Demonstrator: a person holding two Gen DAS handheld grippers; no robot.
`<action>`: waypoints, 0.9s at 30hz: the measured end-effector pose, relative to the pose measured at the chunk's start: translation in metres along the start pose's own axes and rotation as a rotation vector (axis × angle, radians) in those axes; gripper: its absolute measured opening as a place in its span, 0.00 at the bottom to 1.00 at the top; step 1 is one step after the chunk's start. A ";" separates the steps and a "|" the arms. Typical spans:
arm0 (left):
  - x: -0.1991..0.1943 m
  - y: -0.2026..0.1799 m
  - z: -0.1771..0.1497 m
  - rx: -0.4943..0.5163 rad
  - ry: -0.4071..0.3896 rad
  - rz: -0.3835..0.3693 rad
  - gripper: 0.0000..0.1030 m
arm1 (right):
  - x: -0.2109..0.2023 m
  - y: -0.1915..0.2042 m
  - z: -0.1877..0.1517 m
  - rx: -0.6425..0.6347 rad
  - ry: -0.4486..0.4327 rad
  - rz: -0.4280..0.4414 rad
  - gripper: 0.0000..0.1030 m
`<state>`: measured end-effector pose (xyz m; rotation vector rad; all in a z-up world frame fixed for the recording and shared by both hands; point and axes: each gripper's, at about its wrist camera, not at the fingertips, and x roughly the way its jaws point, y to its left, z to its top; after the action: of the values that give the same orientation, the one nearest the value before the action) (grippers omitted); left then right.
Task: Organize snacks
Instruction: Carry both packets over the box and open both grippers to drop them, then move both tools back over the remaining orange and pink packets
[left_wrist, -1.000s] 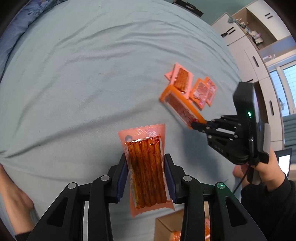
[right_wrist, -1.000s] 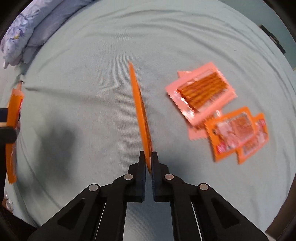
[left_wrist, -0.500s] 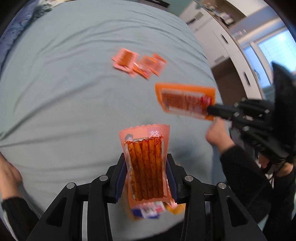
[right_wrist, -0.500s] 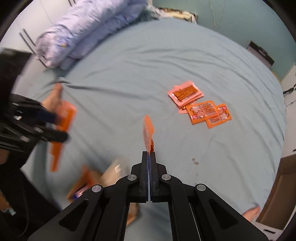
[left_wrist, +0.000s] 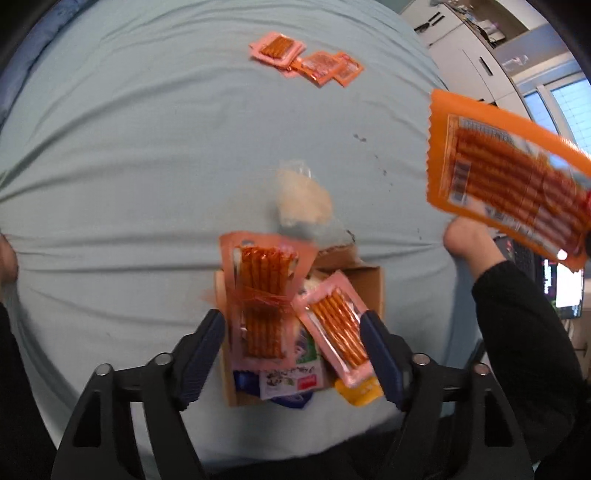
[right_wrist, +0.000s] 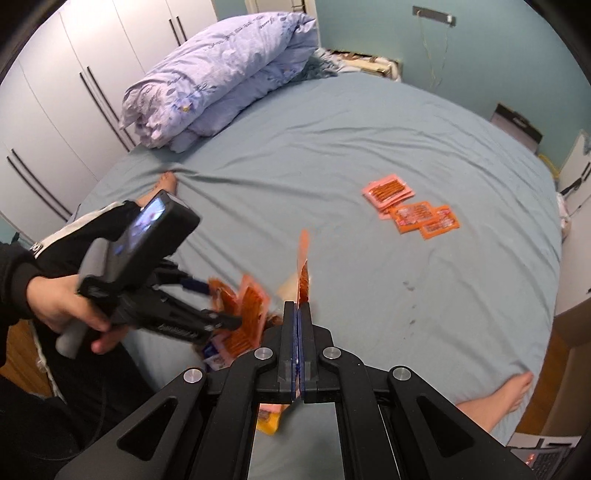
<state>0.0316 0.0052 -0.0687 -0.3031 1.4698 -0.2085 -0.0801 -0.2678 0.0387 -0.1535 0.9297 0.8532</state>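
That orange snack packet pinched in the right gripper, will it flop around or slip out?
The orange packet probably stays fairly flat: gripped by one edge, it stands out unfolded. It looks light and thin. Its glossy film may slip, though the right gripper is shut tight on it.

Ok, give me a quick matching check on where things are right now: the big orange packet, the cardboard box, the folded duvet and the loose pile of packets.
Things:
1. orange packet
2. cardboard box
3. folded duvet
4. packet pile

Places:
A. near edge of the bed, snacks inside
B. flat on the sheet, mid-bed
C. pinched in the shut right claw, held in the air
D. far corner of the bed, by the wardrobe

Pairs: 1-C, 2-A, 3-D, 4-B
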 end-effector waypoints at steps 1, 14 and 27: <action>-0.002 -0.002 0.001 0.018 0.001 -0.009 0.75 | 0.004 0.001 -0.001 -0.004 0.005 0.001 0.00; -0.055 0.040 0.035 -0.180 -0.157 -0.068 0.77 | 0.060 0.003 -0.014 -0.044 0.242 0.101 0.00; -0.055 0.033 0.040 -0.159 -0.128 -0.098 0.77 | 0.098 -0.008 0.007 0.038 0.378 0.072 0.00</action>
<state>0.0649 0.0570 -0.0246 -0.5096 1.3487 -0.1482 -0.0399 -0.2136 -0.0331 -0.2559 1.3108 0.8881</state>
